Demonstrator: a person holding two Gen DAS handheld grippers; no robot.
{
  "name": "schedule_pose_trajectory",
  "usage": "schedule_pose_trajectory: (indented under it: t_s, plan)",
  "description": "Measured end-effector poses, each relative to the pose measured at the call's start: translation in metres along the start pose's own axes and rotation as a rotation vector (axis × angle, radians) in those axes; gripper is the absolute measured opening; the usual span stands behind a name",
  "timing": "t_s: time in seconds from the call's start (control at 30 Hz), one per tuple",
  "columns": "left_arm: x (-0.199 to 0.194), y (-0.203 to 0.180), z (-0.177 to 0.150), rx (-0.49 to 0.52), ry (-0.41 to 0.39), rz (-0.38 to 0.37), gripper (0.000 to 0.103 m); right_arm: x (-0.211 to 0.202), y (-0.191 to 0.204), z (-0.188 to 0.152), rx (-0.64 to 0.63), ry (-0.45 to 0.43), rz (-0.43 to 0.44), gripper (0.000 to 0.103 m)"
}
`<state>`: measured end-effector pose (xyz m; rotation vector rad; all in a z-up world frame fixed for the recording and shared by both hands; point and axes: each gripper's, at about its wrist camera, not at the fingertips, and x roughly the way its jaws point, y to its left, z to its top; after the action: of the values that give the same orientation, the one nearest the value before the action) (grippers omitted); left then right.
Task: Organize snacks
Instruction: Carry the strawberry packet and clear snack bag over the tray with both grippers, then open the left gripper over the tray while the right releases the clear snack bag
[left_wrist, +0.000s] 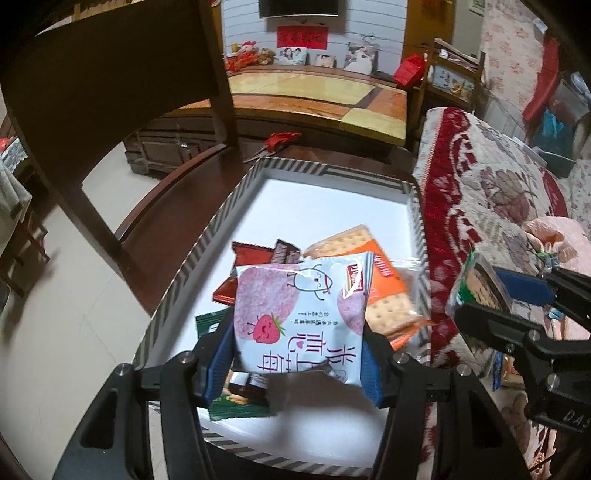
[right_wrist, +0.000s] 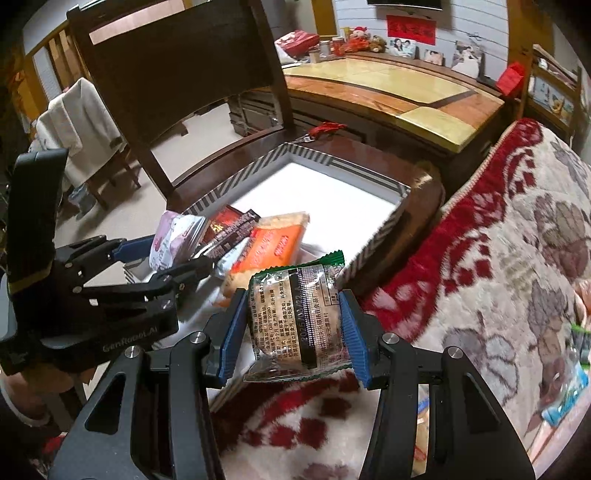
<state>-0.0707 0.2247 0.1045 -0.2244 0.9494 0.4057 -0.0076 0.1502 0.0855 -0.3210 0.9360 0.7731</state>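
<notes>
My left gripper (left_wrist: 295, 350) is shut on a white and pink strawberry snack packet (left_wrist: 299, 314), held above a striped-rim box (left_wrist: 192, 258) with a white floor. Inside the box lie an orange cracker packet (left_wrist: 384, 291), a dark red chocolate packet (left_wrist: 258, 254) and a green packet (left_wrist: 210, 321). My right gripper (right_wrist: 293, 332) is shut on a green-edged clear snack packet (right_wrist: 299, 317), held over the near right edge of the striped-rim box (right_wrist: 384, 229), beside the blanket. In the right wrist view the left gripper (right_wrist: 173, 254) shows at the left with the strawberry packet (right_wrist: 170, 240).
The box rests on a dark wooden chair (left_wrist: 110, 96). A red and cream patterned blanket (right_wrist: 498, 258) covers the surface to the right, with more snack packets (right_wrist: 576, 369) on it. A low wooden table (left_wrist: 314, 92) stands beyond.
</notes>
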Motion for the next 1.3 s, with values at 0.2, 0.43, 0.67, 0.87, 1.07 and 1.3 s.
schedule_pose_trajectory:
  t_s: [0.2,0.43,0.67,0.87,1.07,1.3]
  plan:
    - [0.012,0.011,-0.002,-0.023,0.028,0.009,0.061,0.026,0.008,0.019,-0.028,0.034,0.018,0.049]
    - [0.028,0.02,-0.005,-0.04,0.065,0.018,0.061,0.06,0.014,0.033,-0.041,0.081,0.023,0.049]
    - [0.04,0.024,-0.003,-0.05,0.088,0.024,0.061,0.083,0.023,0.052,-0.067,0.086,0.025,0.049]
    - [0.049,0.024,-0.001,-0.058,0.118,0.024,0.064,0.097,0.028,0.059,-0.072,0.093,0.034,0.051]
    - [0.048,0.03,-0.001,-0.098,0.13,0.035,0.066,0.089,0.026,0.053,-0.049,0.075,0.046,0.056]
    - [0.037,0.029,-0.002,-0.102,0.108,0.038,0.076,0.072,0.018,0.047,-0.002,0.039,0.075,0.056]
